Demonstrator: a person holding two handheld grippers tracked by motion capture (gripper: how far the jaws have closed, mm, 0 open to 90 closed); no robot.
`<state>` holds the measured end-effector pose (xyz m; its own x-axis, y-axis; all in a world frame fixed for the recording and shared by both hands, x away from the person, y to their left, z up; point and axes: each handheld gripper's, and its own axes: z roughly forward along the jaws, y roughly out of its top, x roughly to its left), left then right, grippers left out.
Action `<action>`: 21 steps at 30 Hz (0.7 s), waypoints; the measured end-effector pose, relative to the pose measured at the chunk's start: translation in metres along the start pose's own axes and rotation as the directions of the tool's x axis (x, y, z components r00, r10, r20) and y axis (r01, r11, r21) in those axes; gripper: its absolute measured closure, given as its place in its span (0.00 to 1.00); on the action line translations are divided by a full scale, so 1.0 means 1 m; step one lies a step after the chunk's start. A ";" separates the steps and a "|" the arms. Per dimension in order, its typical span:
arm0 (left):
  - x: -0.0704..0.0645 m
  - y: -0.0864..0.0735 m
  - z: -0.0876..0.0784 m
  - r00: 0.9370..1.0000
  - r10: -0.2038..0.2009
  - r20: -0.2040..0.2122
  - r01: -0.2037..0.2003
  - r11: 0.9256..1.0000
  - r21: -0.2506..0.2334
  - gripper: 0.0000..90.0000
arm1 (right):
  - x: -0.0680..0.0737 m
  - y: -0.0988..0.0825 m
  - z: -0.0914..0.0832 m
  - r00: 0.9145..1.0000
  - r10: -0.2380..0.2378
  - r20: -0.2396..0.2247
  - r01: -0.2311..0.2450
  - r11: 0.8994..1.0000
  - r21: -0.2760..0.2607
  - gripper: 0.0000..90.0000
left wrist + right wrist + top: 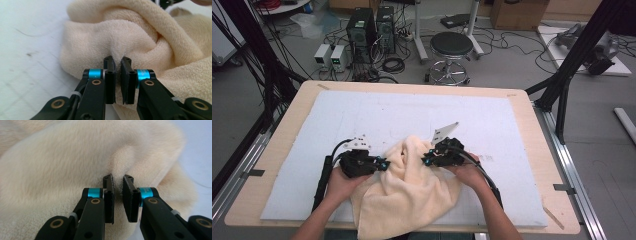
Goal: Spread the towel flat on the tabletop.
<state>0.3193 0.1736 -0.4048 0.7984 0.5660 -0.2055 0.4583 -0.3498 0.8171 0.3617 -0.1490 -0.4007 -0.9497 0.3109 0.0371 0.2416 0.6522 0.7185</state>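
Both claws, left claw (pixel 384 164) and right claw (pixel 425 161), are pinched tight on folds of the cream fleece towel (pixel 409 200); I'd lift evenly, keeping tension so neither fold slips.

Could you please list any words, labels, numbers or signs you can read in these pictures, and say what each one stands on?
None can be read.
Right tongs: small dark print on the blue ring of one jaw, too small and blurred to read.
Bench units on the floor beyond the table: lit green displays, too small to read.
Cream towel and white table mat: no writing.
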 end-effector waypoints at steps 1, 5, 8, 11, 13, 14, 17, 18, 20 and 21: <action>0.002 0.002 -0.003 1.000 -0.005 -0.006 0.005 1.000 -0.013 0.94 | 0.000 -0.001 -0.017 0.999 0.000 0.043 0.002 0.999 -0.039 0.90; 0.008 0.018 -0.016 0.998 -0.048 -0.047 0.042 0.993 -0.107 0.94 | 0.000 -0.003 -0.048 0.994 0.011 0.107 -0.002 0.996 -0.085 0.91; 0.013 0.034 -0.030 0.995 -0.060 -0.079 0.046 0.984 -0.173 0.94 | 0.002 -0.002 -0.076 0.984 0.012 0.177 0.006 0.995 -0.099 0.91; 0.014 0.049 -0.046 0.994 -0.062 -0.089 0.039 0.970 -0.240 0.94 | 0.007 -0.002 -0.103 0.974 0.012 0.224 0.018 0.991 -0.135 0.91; 0.011 0.052 -0.047 0.996 -0.046 -0.073 0.028 0.971 -0.239 0.93 | 0.014 -0.004 -0.114 0.974 0.014 0.225 0.020 0.989 -0.149 0.91; 0.007 0.051 -0.045 0.997 -0.019 -0.076 0.003 0.979 -0.204 0.93 | 0.018 -0.006 -0.118 0.975 0.013 0.221 0.020 0.989 -0.147 0.91; -0.004 0.036 -0.033 0.997 0.035 -0.062 -0.041 0.995 -0.096 0.93 | 0.032 -0.021 -0.112 0.979 0.008 0.204 0.012 0.995 -0.095 0.91; -0.007 0.025 -0.026 0.997 0.056 -0.048 -0.058 0.998 -0.038 0.93 | 0.035 -0.026 -0.108 0.982 0.013 0.189 0.002 0.997 -0.080 0.90; -0.010 0.008 -0.015 0.998 0.060 -0.004 -0.059 0.997 0.048 0.92 | 0.040 -0.044 -0.093 0.988 0.037 0.149 -0.034 0.999 -0.020 0.90; -0.011 0.000 -0.010 0.998 0.059 0.014 -0.060 0.995 0.082 0.90 | 0.041 -0.053 -0.085 0.991 0.057 0.125 -0.058 0.998 0.004 0.89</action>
<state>0.3061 0.1751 -0.3972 0.8297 0.5335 -0.1645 0.4398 -0.4430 0.7812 0.2931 -0.2293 -0.3782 -0.9020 0.4317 -0.0085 0.2976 0.6360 0.7120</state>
